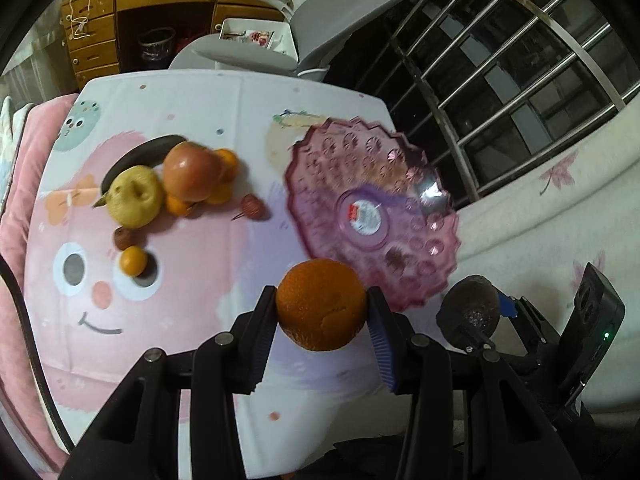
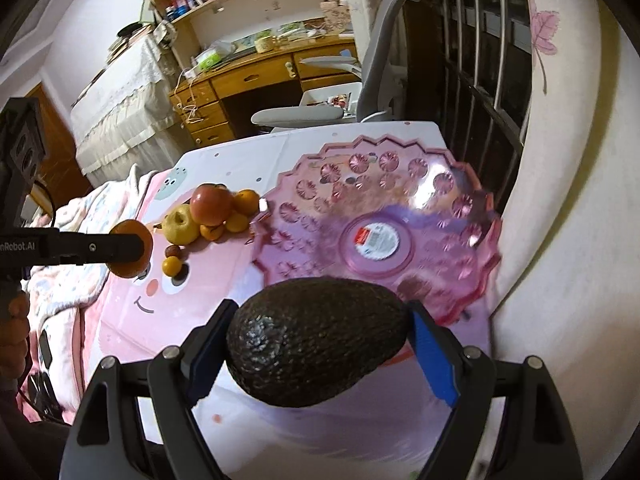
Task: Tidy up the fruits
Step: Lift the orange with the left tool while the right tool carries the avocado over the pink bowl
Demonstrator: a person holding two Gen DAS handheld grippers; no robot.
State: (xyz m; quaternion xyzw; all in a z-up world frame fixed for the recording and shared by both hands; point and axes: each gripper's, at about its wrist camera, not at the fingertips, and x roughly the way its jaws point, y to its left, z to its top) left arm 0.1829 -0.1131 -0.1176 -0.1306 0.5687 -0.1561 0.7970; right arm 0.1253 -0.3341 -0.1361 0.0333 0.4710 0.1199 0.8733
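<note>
The pink plate (image 2: 472, 184), empty, fills the right wrist view's centre right, just beyond the right gripper (image 2: 320, 332) clenched on an avocado (image 2: 316, 336) lying crosswise; the left gripper (image 1: 322, 306) grasps an orange (image 1: 322, 304), plate to its upper right.

One plate (image 1: 372, 208), one avocado (image 2: 316, 336), two apples (image 1: 192, 172).

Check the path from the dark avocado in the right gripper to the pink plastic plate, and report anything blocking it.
Nothing visible blocks it. The dark bumpy avocado is clamped in the right gripper just short of the pink scalloped plastic plate, which appears to hold no fruit.
</note>
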